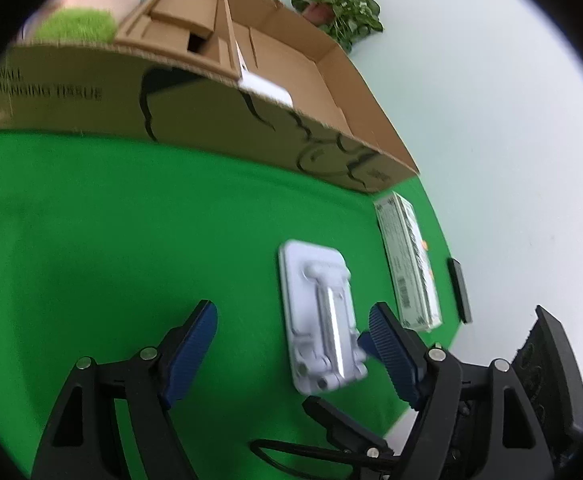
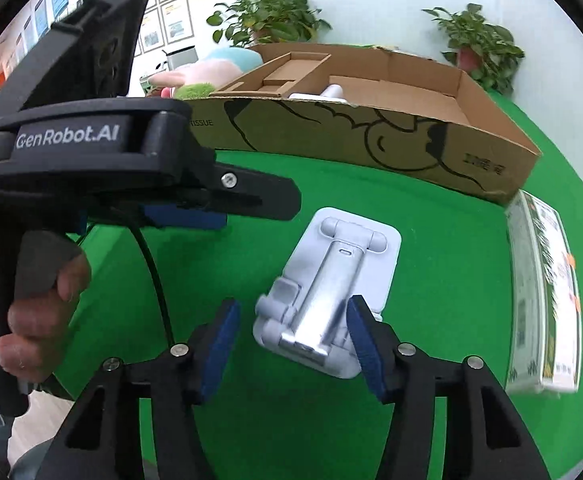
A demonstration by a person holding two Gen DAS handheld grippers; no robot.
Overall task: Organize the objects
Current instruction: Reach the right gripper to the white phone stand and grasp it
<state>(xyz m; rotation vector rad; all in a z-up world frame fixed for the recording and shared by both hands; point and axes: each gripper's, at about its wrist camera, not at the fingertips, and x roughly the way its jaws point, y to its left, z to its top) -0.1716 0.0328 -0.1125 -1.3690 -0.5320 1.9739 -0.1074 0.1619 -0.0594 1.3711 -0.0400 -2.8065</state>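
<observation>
A white folding phone stand (image 2: 331, 292) with a silver arm lies flat on the green cloth (image 2: 251, 420). My right gripper (image 2: 291, 344) is open and straddles the stand's near end. Its right pad sits against the stand's side, while its left pad (image 2: 221, 344) stands a little clear. In the left wrist view the same stand (image 1: 317, 316) lies between the fingers of my open left gripper (image 1: 291, 348), close to the right pad (image 1: 391, 352). A hand (image 2: 35, 312) holds the left gripper's handle at the left of the right wrist view.
A long open cardboard box (image 2: 371, 148) stands behind the stand, holding a cardboard insert (image 2: 283, 72) and a white item (image 2: 331, 94). A flat wrapped packet (image 2: 543, 300) lies at the right. A plush toy (image 2: 207, 72) and potted plants (image 2: 267, 16) stand behind the box. A small black bar (image 1: 459, 292) lies at the cloth's edge.
</observation>
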